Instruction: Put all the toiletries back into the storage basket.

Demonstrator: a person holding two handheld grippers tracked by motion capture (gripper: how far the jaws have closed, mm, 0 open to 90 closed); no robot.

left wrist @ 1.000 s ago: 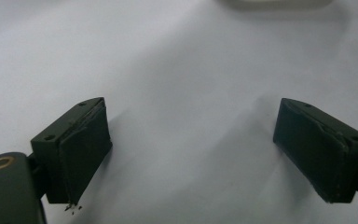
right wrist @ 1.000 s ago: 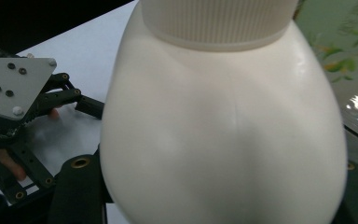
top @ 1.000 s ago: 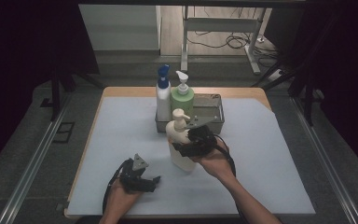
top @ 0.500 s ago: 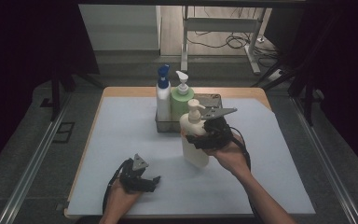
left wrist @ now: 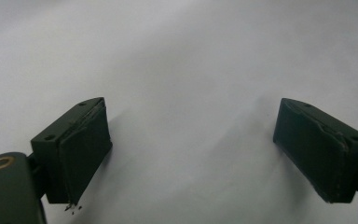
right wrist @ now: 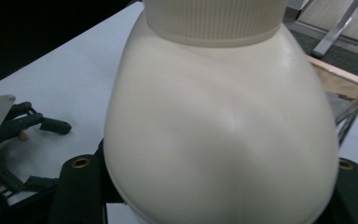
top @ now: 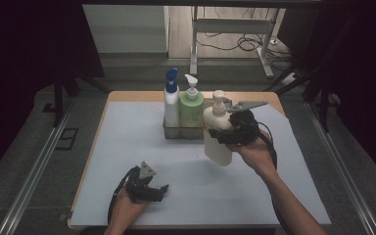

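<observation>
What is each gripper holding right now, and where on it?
The right gripper grips the cream pump bottle around its upper body, just below the neck, clear of the table. The left gripper holds nothing, its jaws standing open.

A wooden table (top: 127, 95) carries a pale grey-white sheet (top: 127, 147) over most of its top, the wood showing along the far edge. On the sheet stands a clear rectangular tray (top: 183, 131), apparently plastic. Near the front edge rests the left gripper (top: 160, 192).
</observation>
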